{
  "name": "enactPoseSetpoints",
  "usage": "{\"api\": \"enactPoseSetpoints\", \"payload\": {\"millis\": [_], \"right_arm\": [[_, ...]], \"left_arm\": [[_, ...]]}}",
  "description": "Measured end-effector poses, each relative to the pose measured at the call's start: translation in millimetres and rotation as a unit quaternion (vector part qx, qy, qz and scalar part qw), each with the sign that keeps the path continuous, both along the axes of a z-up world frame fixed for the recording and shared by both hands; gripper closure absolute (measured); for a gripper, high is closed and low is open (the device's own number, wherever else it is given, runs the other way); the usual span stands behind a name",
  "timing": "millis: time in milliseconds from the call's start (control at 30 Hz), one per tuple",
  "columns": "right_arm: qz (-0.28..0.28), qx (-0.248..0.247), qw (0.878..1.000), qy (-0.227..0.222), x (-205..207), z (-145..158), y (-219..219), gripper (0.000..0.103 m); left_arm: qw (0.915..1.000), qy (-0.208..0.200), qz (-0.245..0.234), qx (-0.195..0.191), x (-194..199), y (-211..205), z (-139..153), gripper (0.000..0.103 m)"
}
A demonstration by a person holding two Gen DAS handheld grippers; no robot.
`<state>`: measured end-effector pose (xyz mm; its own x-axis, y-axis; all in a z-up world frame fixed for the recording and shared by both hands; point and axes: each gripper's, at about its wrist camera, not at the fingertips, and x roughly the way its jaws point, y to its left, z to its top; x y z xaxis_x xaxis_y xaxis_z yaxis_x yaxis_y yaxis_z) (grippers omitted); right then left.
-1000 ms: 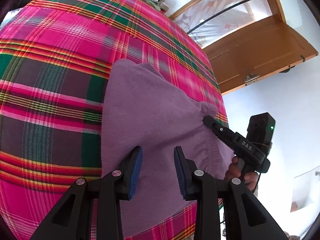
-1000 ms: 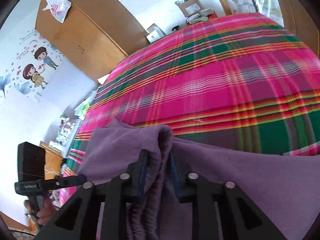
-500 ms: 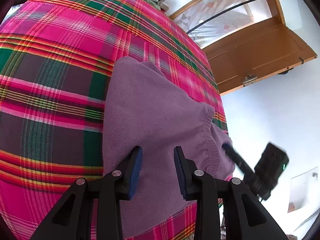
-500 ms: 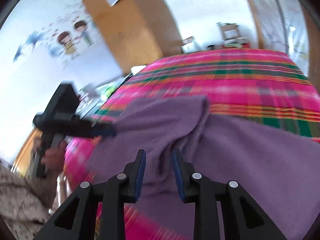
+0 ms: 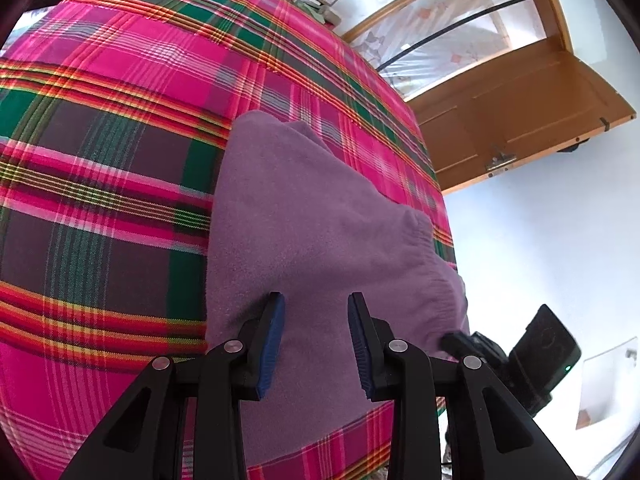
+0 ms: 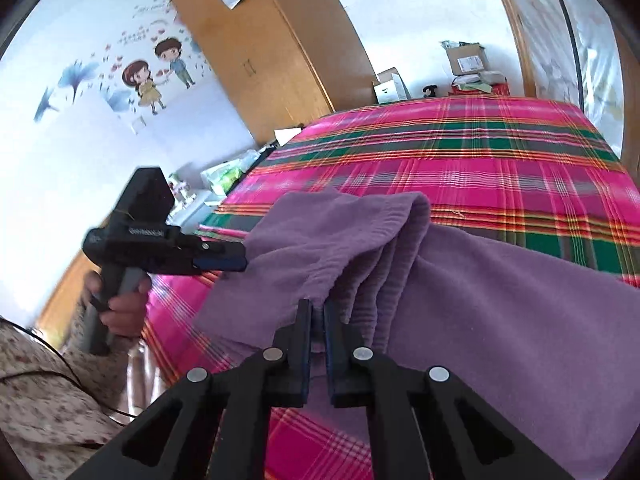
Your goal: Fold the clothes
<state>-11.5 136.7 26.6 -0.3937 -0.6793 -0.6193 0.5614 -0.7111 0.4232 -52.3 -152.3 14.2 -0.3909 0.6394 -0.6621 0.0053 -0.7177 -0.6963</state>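
A: In the left wrist view, where did the purple garment lie?

B: It lay spread on the plaid bed cover, reaching from mid-bed to the near edge, with its gathered waistband on the right. The left gripper hung over the near part with its fingers apart and nothing pinched between them, probably so the cloth stayed flat while the other hand worked.

A: And the right gripper there?

B: It showed only at the near right edge of the garment, too cut off to read.

A: What did the right wrist view add?

B: The right gripper had just been closing and its fingers stood nearly together on a pleat of the waistband, which rose bunched above the bed. That hold likely served to carry the edge across for a fold. The left gripper sat at the garment's left edge, held in a hand.
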Motion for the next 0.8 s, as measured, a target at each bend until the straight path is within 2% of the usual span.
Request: {"api": "enactPoseSetpoints", "payload": {"millis": [67, 200, 367, 400, 500, 533, 800], "right_arm": [[-0.008, 0.009, 1.0, -0.006, 1.7, -4.9, 1.8, 0.097], [-0.029, 0.038, 0.998, -0.05, -5.5, -32.5, 1.2, 0.094], [-0.034, 0.038, 0.998, -0.027, -3.4, -23.2, 3.8, 0.087], [-0.036, 0.038, 0.998, -0.019, -3.3, -19.5, 5.5, 0.084], [-0.056, 0.018, 0.998, -0.016, -11.3, -15.6, 10.5, 0.057], [-0.061, 0.008, 0.998, -0.021, -16.8, -17.1, 11.3, 0.055], [-0.079, -0.045, 0.989, -0.114, -57.0, -50.2, 4.4, 0.054]], "left_arm": [[1.0, 0.001, 0.001, 0.001, 0.2, -0.2, 0.3, 0.069], [1.0, 0.004, 0.006, 0.0, 0.8, -1.2, 0.9, 0.064], [0.9999, -0.003, 0.007, -0.008, 0.5, -0.9, -1.7, 0.064], [0.9999, -0.003, 0.007, -0.009, 0.7, -1.2, -1.3, 0.064], [0.9999, -0.003, 0.008, -0.01, 0.5, -1.1, -1.2, 0.064], [0.9999, -0.003, 0.008, -0.009, 0.8, -1.3, -1.3, 0.064], [0.9999, -0.002, 0.013, -0.008, 3.6, -3.1, -1.2, 0.064]]}}
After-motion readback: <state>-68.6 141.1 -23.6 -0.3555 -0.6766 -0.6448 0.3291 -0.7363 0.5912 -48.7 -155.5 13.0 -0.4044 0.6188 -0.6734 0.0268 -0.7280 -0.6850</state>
